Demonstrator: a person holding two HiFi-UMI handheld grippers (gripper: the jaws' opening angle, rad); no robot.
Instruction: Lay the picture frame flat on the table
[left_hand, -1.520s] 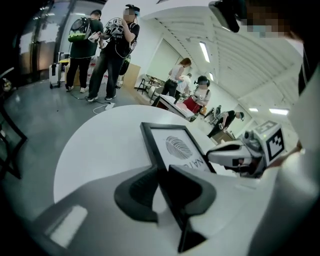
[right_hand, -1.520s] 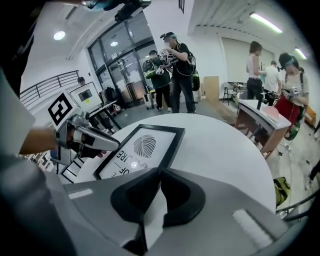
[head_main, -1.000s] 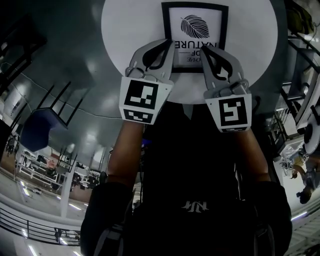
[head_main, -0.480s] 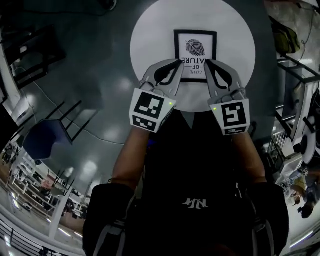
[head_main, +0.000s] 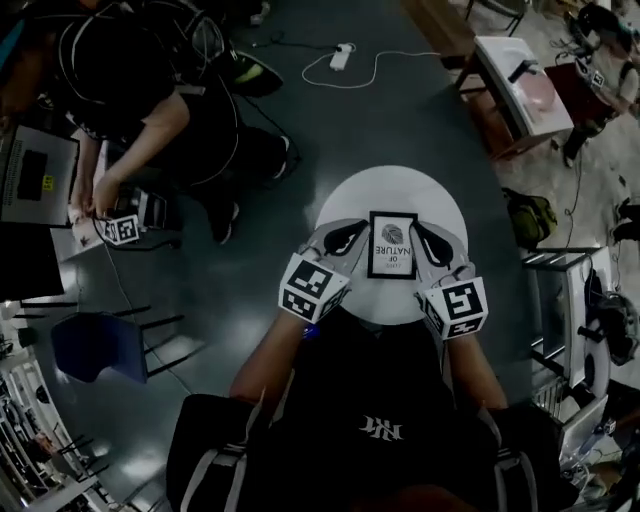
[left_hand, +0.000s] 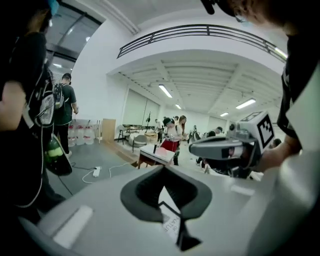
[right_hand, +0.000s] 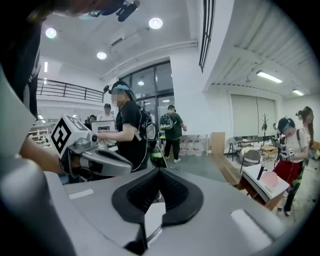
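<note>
The frame (head_main: 392, 245) sat face-up over the middle of the round table (head_main: 440, 200); we could not tell whether it touched. We judged its two side edges were pinched to keep it level, with the left gripper (head_main: 352, 232) and right gripper (head_main: 425, 232) each closed on one. Its long axis ran away from us, leaf end farthest.

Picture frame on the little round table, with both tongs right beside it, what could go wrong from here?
1. The left tongs and right tongs are shut and closely flank the picture frame, which appears to lie flat. A careless pull-away could nudge or twist it.
2. The round table is small, so a pushed frame could slide toward its rim.
3. A corded power strip lies on the floor beyond the table and is a possible trip hazard.
</note>
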